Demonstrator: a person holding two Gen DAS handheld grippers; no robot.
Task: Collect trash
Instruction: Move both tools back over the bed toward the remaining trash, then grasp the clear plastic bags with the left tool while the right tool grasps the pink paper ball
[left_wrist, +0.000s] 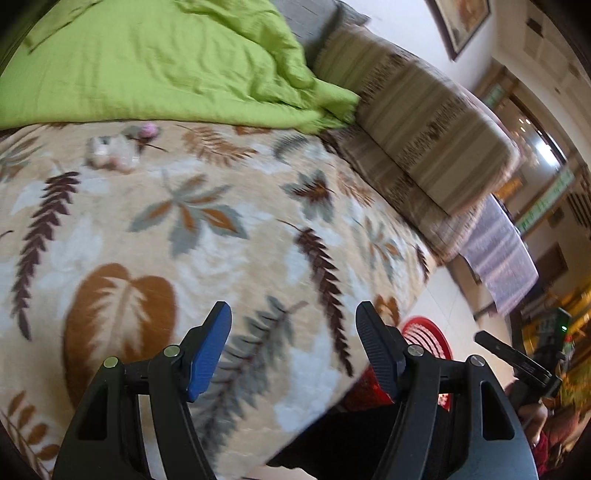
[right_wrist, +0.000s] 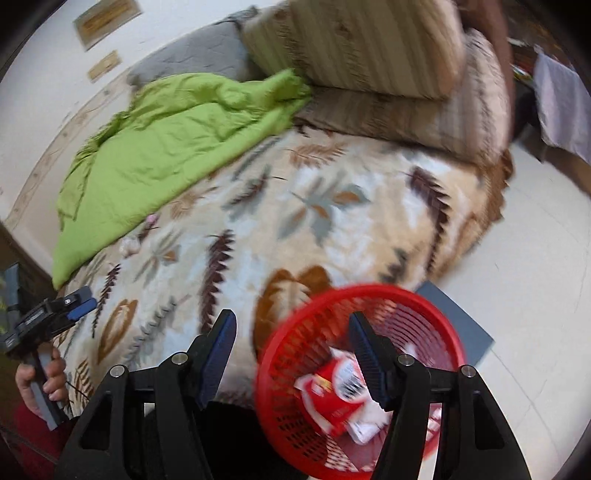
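Bed mostly cleared. Basket holds red wrapper. Clear wrapper and pink scrap left near green quilt. Left gripper and right gripper both spread, empty.

Light: bright, even daylight — glare from the window.
Blur: motion smear, worst on the red basket.
Edges: fisheye bending, dark corner vignette.
Shadows: soft, faint.

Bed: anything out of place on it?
Yes. Crumpled scraps and a small pink bit lie on the leaf-print blanket beside the green quilt, not yet in the red basket. Both grippers are open and empty.
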